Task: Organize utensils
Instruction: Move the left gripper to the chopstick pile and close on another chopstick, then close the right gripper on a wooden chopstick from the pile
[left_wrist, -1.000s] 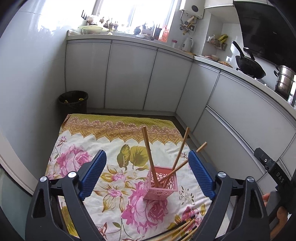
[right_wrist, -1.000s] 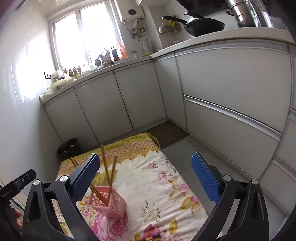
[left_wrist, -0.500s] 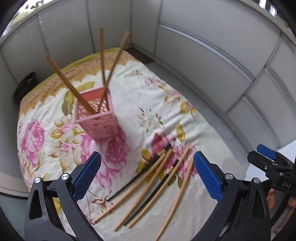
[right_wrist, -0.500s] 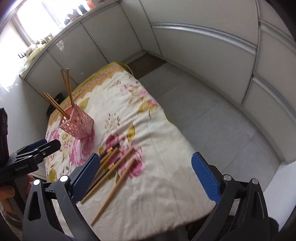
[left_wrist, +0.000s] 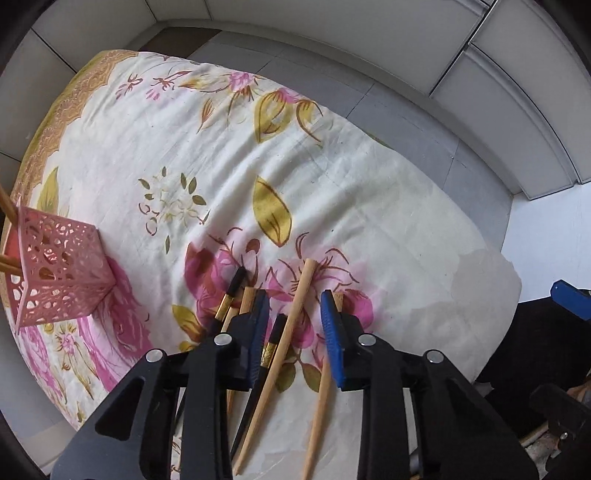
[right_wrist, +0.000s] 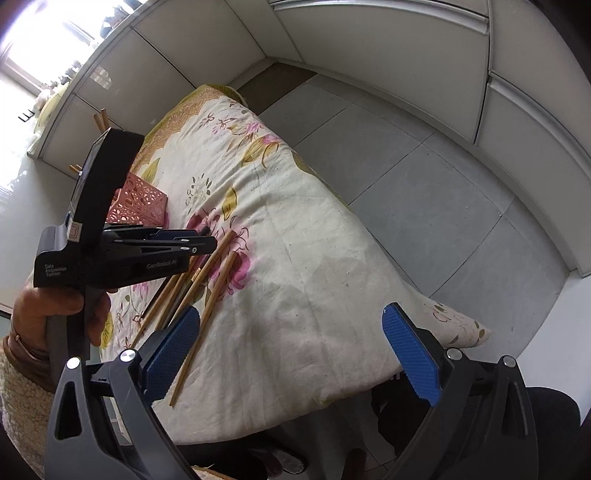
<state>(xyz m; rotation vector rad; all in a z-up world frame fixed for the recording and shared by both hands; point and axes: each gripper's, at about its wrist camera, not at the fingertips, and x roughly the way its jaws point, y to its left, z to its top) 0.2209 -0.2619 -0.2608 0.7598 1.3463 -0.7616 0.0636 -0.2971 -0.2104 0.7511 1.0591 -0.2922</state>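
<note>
Your left gripper (left_wrist: 293, 321) has its fingers part-open astride a wooden chopstick (left_wrist: 291, 325) beside a black one (left_wrist: 271, 343) on the cloth (left_wrist: 369, 206), so closing may pinch both; your right gripper (right_wrist: 291, 354) hangs wide open.

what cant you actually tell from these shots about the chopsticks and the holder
- Left wrist view: the pink holder is cut by the frame edge, so its chopstick count is unknown.
- Left wrist view: the left hand-held gripper covers the loose chopsticks; contact unclear.
- Right wrist view: the left hand-held gripper's body hides most of the holder.
</note>
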